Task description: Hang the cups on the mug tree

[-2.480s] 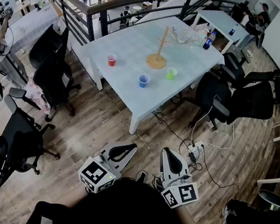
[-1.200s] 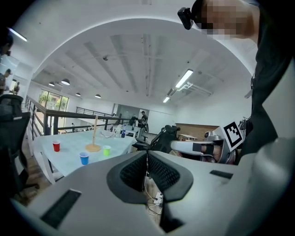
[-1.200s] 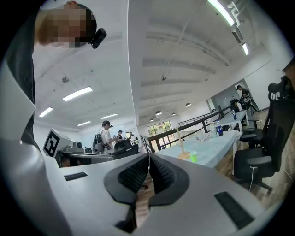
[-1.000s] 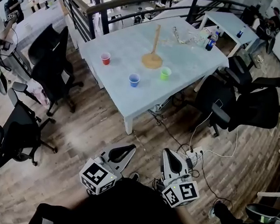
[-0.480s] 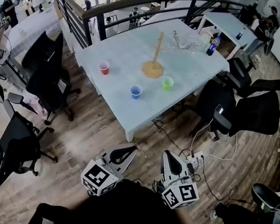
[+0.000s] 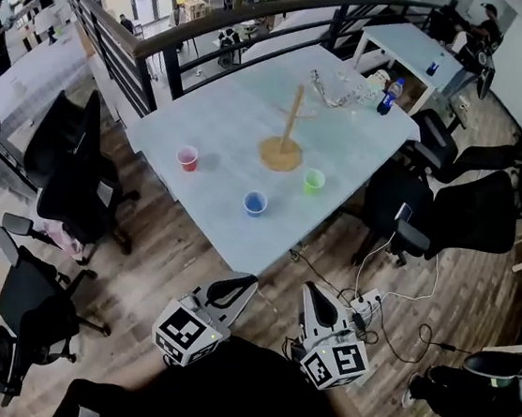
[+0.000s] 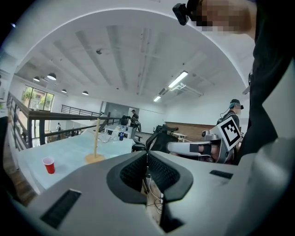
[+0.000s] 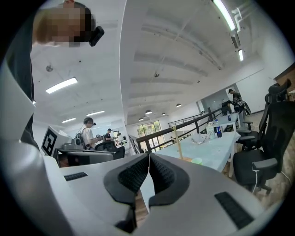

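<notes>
At the middle left of the head view, a small red plastic cup [image 6: 187, 157] stands upright on the pale rectangular table [image 6: 217, 103], well apart from the other cups. Low in the frame, the left gripper [image 6: 250, 279] has its jaws pressed together with nothing between them. It is well short of the table.

Nearer the table's front edge stands a blue plastic cup [image 6: 255, 202], also upright. Just behind it, at the centre, is the wooden mug tree [image 6: 287, 130], a thin pole on a round base. Its pegs are too small to make out. A light green plastic cup [image 6: 313, 181] sits just right of the base.

At the lower right, the right gripper [image 6: 311, 288] is likewise closed and empty, level with the left.

The cups look like thin party cups: very light, smooth and easily crushed, likely to skid or tip if nudged. The sensible hold is probably at the rim, with one jaw inside and one outside and only gentle pressure, so the open mouth stays free to go over a peg.
</notes>
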`<state>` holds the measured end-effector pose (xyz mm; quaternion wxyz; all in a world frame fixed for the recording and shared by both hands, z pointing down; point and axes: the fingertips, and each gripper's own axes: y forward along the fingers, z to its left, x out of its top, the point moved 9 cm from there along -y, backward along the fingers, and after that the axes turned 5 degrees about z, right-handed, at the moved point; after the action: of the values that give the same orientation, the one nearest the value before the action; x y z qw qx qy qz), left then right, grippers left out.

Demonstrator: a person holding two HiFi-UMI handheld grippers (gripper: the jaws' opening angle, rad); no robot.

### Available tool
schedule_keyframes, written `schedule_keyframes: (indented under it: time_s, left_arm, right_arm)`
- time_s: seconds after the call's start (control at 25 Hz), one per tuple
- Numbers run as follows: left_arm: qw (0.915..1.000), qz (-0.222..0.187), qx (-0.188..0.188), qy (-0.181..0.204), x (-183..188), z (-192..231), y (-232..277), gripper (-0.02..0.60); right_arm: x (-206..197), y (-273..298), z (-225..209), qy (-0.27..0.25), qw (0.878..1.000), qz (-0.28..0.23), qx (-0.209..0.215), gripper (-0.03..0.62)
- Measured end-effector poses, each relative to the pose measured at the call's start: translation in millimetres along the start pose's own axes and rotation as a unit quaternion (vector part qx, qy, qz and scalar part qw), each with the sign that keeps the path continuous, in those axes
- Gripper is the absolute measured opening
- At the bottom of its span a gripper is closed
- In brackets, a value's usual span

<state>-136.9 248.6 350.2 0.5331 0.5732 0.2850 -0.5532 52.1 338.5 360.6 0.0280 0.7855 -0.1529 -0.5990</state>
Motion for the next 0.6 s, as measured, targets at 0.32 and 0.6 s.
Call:
schedule_keyframes:
  time_s: [0.32,0.6]
  left_arm:
    - [0.9995,-0.001,-0.032,0.008,11.1,72.4,-6.8,0.021]
    - [0.9979,-0.006,-0.064,-0.011,1.7,109.7,-3.0,0.021]
  right_arm:
    - [8.0,59.2,22.8,0.012,0.999,-0.004,-0.04,0.029]
    - [0.8,84.0,30.7,0.018,0.997,0.008,-0.076,0.029]
